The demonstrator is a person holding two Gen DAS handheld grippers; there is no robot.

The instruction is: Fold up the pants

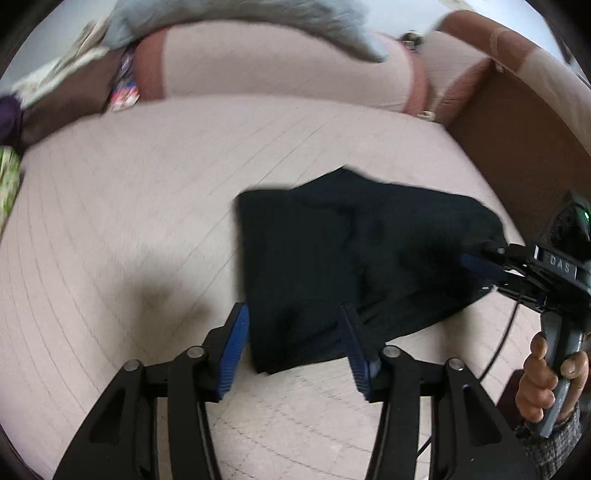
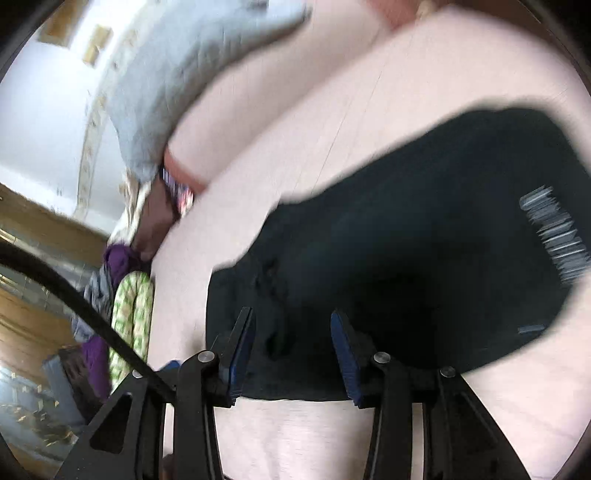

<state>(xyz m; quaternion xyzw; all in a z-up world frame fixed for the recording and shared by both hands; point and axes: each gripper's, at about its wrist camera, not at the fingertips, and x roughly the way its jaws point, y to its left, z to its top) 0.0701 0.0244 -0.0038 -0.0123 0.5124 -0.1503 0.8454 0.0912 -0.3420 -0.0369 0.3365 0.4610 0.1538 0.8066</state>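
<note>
The left gripper (image 1: 293, 347) is seen nearest the lens, its blue-padded fingers (image 1: 233, 350) held wide apart over the near edge of the black pants (image 1: 332, 266); nothing is clamped between them, though the inner finger lies against the cloth. The pants are spread in a folded, roughly rectangular heap on the pale pink quilted sofa seat (image 1: 129, 221), toward its right side near the brown armrest (image 1: 517, 122).

In the left wrist view the right gripper (image 1: 480, 264) is seen at the far right edge of the pants, gripped by a hand (image 1: 546, 380); its tips are buried in the dark fabric there. In its own view the right gripper (image 2: 291, 350) is shown with fingers spread, the pants (image 2: 424, 258) lying between and beyond them, with nothing pinched.

A grey cushion (image 1: 258, 18) rests on the sofa back. A green patterned cloth (image 2: 133, 325) and purple fabric (image 2: 118, 258) are seen at the seat's left end. Both views are blurred.
</note>
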